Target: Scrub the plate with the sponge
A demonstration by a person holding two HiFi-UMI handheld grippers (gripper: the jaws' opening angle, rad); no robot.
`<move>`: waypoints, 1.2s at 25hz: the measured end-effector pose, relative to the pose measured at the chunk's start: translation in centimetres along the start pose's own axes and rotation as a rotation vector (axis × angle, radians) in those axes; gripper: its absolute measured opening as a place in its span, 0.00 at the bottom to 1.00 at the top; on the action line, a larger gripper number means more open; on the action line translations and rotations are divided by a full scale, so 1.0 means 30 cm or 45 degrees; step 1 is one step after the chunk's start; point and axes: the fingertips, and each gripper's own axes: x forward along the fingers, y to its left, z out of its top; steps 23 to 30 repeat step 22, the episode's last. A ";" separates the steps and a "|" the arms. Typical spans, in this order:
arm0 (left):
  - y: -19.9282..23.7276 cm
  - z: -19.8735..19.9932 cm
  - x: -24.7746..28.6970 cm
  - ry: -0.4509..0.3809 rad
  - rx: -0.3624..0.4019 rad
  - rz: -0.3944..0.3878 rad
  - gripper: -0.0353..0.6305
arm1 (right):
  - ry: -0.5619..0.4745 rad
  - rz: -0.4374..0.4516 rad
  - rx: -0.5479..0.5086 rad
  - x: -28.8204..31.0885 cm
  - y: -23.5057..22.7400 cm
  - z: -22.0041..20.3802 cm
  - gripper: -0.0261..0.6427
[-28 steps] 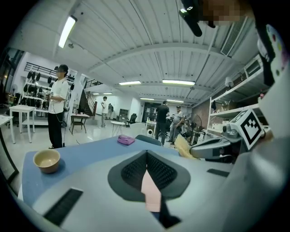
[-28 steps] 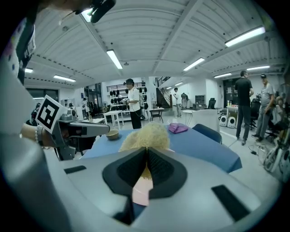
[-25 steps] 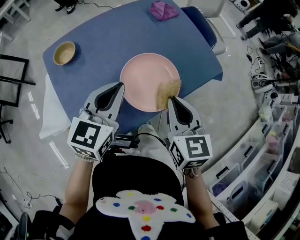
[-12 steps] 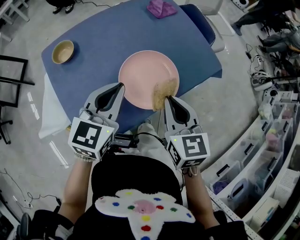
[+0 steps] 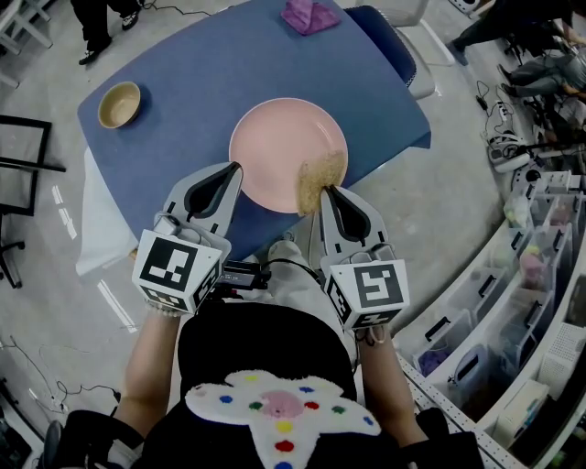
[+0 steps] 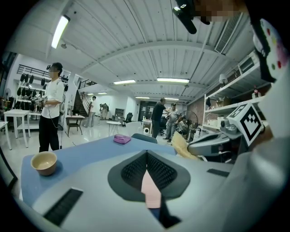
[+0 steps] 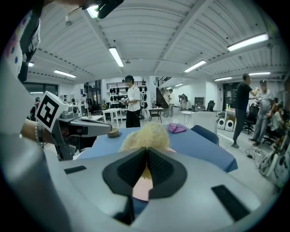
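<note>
A pink plate (image 5: 275,147) lies on the blue-covered table (image 5: 201,82). My right gripper (image 5: 322,190) is shut on a tan, fuzzy sponge (image 5: 320,176) that rests on the plate's near-right rim. The right gripper view shows the sponge (image 7: 146,135) sticking out past the closed gripper tips (image 7: 147,148), with pink plate (image 7: 141,189) beneath. My left gripper (image 5: 236,167) is shut, its tips at the plate's near-left rim. Whether they pinch the rim I cannot tell. Its own view shows the pads meeting (image 6: 147,154) with pink plate (image 6: 150,190) below them.
A tan bowl (image 5: 119,103) sits at the table's far left corner and a purple cloth (image 5: 309,16) at the far edge. A chair (image 5: 389,46) stands beyond the right corner. Storage bins (image 5: 513,302) line the right side. A person's legs (image 5: 92,23) are at the upper left.
Grippers, plate and sponge hold their places. The head view has shifted slightly, and a person's legs have come into view at the upper left.
</note>
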 end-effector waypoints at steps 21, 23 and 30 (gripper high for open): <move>0.001 -0.009 0.001 0.009 0.008 -0.005 0.07 | -0.003 -0.054 0.006 -0.008 -0.030 -0.003 0.06; 0.004 -0.009 0.002 0.009 0.010 -0.004 0.07 | -0.003 -0.055 0.006 -0.006 -0.030 -0.004 0.06; 0.004 -0.009 0.002 0.009 0.010 -0.004 0.07 | -0.003 -0.055 0.006 -0.006 -0.030 -0.004 0.06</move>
